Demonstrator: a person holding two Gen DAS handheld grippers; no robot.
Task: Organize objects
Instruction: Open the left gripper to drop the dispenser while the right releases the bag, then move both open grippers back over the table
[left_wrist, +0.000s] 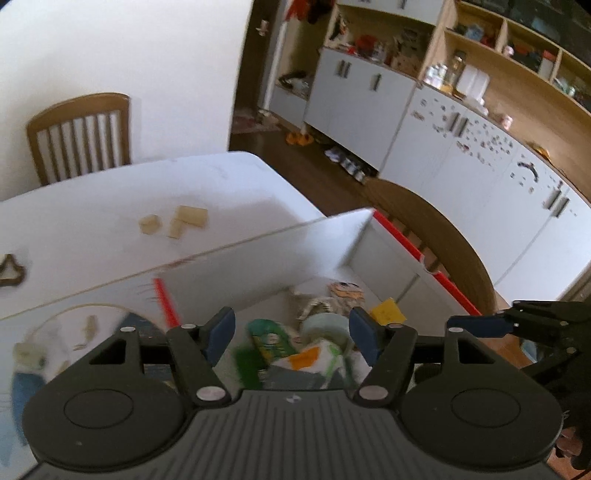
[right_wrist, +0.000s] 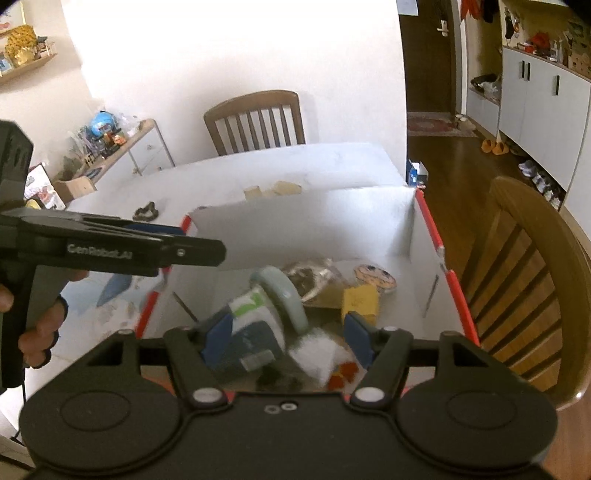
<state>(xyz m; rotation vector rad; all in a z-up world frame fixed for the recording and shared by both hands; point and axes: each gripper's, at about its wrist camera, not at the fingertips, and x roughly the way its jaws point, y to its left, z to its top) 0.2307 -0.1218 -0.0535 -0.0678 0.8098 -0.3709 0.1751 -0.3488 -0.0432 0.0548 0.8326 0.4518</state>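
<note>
A white cardboard box with red-edged flaps (left_wrist: 280, 258) (right_wrist: 314, 225) stands on the white table and holds several small things: a pale green roll (right_wrist: 284, 295), a yellow block (right_wrist: 361, 303) (left_wrist: 387, 312), a green packet (left_wrist: 266, 338) and a white and green packet (right_wrist: 251, 306). My left gripper (left_wrist: 291, 334) is open and empty above the box's near left side. My right gripper (right_wrist: 290, 338) is open and empty above the box's near edge. The left gripper also shows from the side in the right wrist view (right_wrist: 218, 253).
Beige wooden blocks (left_wrist: 181, 219) (right_wrist: 275, 190) and a dark cookie-cutter shape (left_wrist: 11, 271) (right_wrist: 147, 211) lie on the table (left_wrist: 92, 229) beyond the box. Wooden chairs stand at the far side (right_wrist: 255, 122) and right (right_wrist: 528, 280). Cabinets line the right wall.
</note>
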